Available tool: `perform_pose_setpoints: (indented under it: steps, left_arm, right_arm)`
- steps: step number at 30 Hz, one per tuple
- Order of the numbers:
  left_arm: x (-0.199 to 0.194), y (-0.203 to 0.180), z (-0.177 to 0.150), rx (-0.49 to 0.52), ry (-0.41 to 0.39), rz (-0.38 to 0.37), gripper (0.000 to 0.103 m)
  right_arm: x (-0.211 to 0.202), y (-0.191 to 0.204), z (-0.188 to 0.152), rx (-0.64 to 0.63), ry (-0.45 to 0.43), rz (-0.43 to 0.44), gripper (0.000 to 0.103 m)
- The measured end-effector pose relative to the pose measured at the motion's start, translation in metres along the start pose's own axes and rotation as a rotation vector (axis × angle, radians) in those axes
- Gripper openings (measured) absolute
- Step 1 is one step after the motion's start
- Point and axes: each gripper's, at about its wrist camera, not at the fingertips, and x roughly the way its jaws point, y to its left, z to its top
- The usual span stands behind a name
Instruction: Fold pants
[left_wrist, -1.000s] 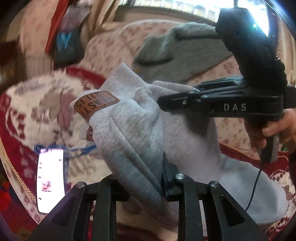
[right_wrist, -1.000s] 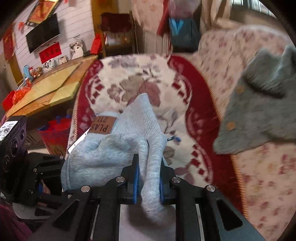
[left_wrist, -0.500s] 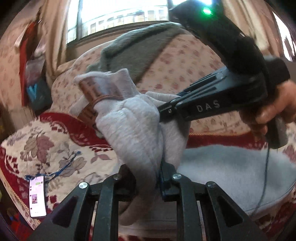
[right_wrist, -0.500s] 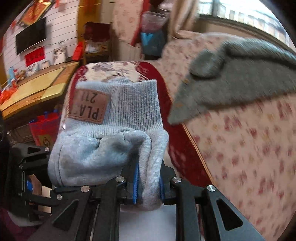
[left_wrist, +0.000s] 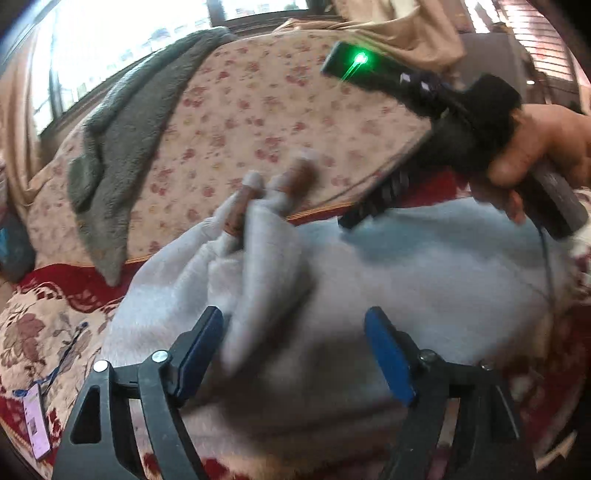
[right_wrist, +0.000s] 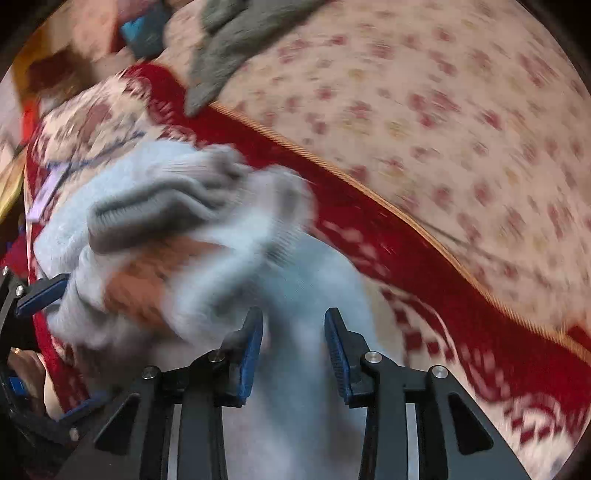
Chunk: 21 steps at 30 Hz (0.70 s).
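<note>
Release is the step in hand, by the look of it: both tools stand with their blue pads parted and the grey pants (left_wrist: 424, 273) dropping out of them onto the sofa seat (right_wrist: 369, 206). The left tool (left_wrist: 295, 347) has just been opening; its jaws are wide, and a fold of grey cloth hangs between them, brushing the left pad but no longer pinched. The right tool (right_wrist: 293, 343) has just been opening too, to a narrower gap, with cloth lying between the pads and neither pad pressing on it.

To finish this well, let the folded end settle before you draw away. The ribbed cuffs (right_wrist: 166, 199) and the brown patch (right_wrist: 155, 280) sit bunched on top of the main body of the pants rather than flat, so back each tool straight out along its own line; a sideways pull would likely drag the top layer off square. Then check that the edges line up, and smooth the heap if they do not.

Your right hand (left_wrist: 539, 147) grips its handle at the upper right of the left view, that tool angled steeply down onto the cloth. The left tool points down more gently over the pants, with the phone (left_wrist: 35, 417) on the seat well off to its left.
</note>
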Motion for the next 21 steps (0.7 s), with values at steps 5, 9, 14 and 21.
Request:
perform_pose_setpoints:
  steps: [5,9,14,21]
  left_arm:
    - [-0.029,0.036,0.005,-0.052,-0.041,0.031,0.082]
    - [-0.038,0.078,0.011,-0.122,-0.057,0.127,0.085]
    - [-0.033,0.112,0.004,-0.191,-0.018,0.179,0.085]
    - [-0.034,0.117,-0.001,-0.161,-0.013,0.168,0.085]
  right_arm:
    - [-0.064,-0.011,0.002,0.162,-0.144,0.109,0.072]
    - [-0.079,0.021,0.02,0.231,-0.166,0.311,0.082]
    - [-0.064,0.077,0.029,0.211,-0.183,0.513,0.082]
    - [-0.016,0.059,-0.016,0.386,-0.031,0.363,0.06]
